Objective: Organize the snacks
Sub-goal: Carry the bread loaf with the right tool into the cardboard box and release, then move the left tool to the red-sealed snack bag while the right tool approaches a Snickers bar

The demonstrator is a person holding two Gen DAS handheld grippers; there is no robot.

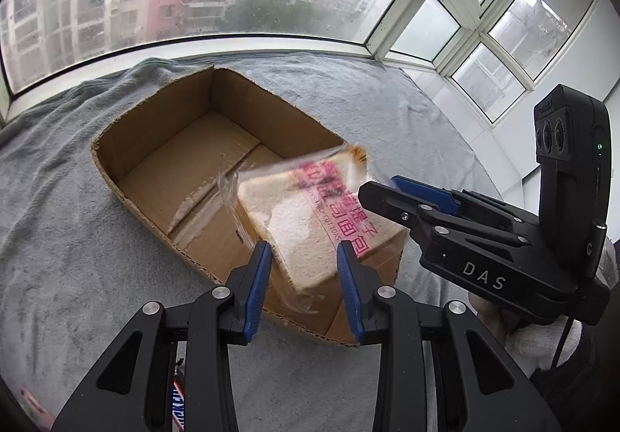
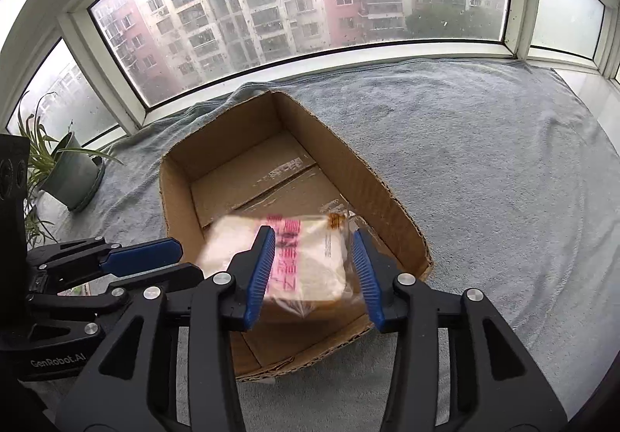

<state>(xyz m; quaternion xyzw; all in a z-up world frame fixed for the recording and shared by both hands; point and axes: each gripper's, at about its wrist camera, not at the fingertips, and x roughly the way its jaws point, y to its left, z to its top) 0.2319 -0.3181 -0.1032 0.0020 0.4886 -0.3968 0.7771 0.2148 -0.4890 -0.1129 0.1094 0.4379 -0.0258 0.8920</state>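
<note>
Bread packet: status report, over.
Left gripper open, empty. Right gripper open, bread packet blurred between its fingers, above the cardboard box. Nothing blocking the drop.

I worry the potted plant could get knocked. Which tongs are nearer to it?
Left. The left tongs sit between the potted plant and the right tongs, which hang over the cardboard box, farther from the plant.
</note>
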